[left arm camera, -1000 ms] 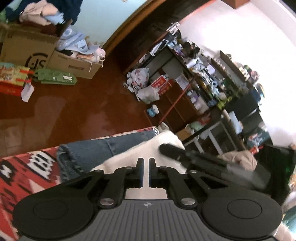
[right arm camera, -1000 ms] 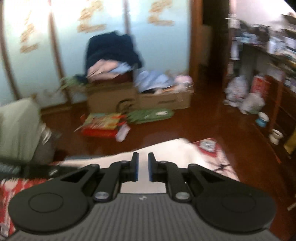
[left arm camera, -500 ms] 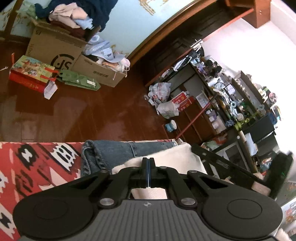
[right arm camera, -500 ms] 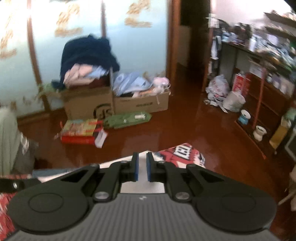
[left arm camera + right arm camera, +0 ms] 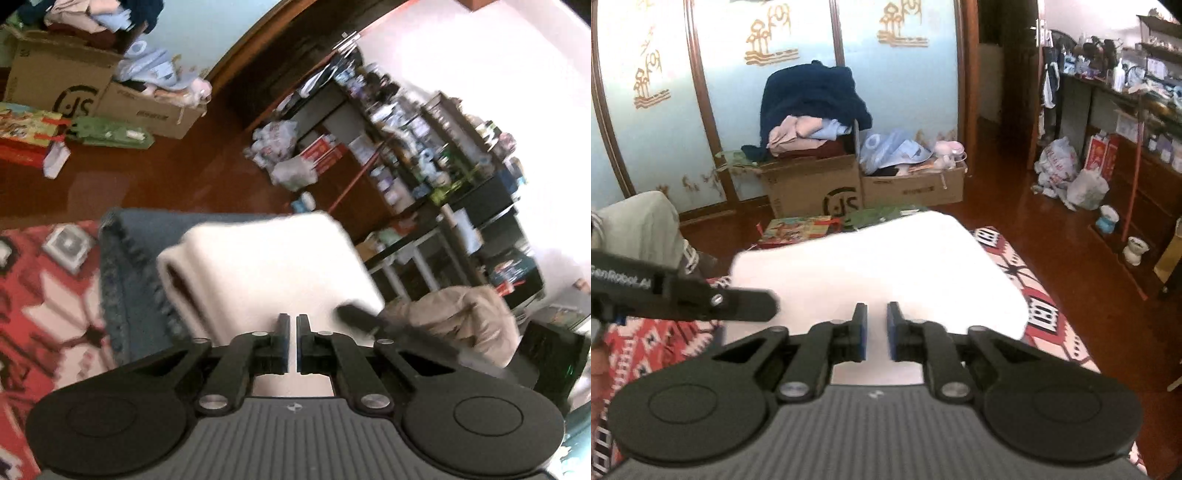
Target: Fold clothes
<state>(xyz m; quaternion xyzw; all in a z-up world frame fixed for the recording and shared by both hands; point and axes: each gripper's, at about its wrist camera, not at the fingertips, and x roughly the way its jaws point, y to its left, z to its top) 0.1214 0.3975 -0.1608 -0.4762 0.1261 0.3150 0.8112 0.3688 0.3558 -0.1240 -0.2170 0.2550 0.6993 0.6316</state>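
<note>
Folded white cloth [image 5: 273,266] atop blue jeans [image 5: 122,280] on red patterned blanket [image 5: 40,291], left gripper [image 5: 293,343] fingers nearly closed, empty, right gripper [image 5: 874,332] fingers closing, nothing visibly pinched.

Your folded garment [image 5: 879,269] lies on the patterned cloth [image 5: 1034,280], directly ahead of your right gripper [image 5: 875,330]. Your left gripper [image 5: 292,341] reaches in from the left, its tip at the garment's near left corner. In the left wrist view the garment [image 5: 266,266] rests on the jeans [image 5: 122,280], which stick out to its left. Beyond the cloth, cardboard boxes [image 5: 857,188] stand against the far wall with clothes piled in them. Shelves [image 5: 1137,122] line the right side, bags [image 5: 1067,173] at their foot.
</note>
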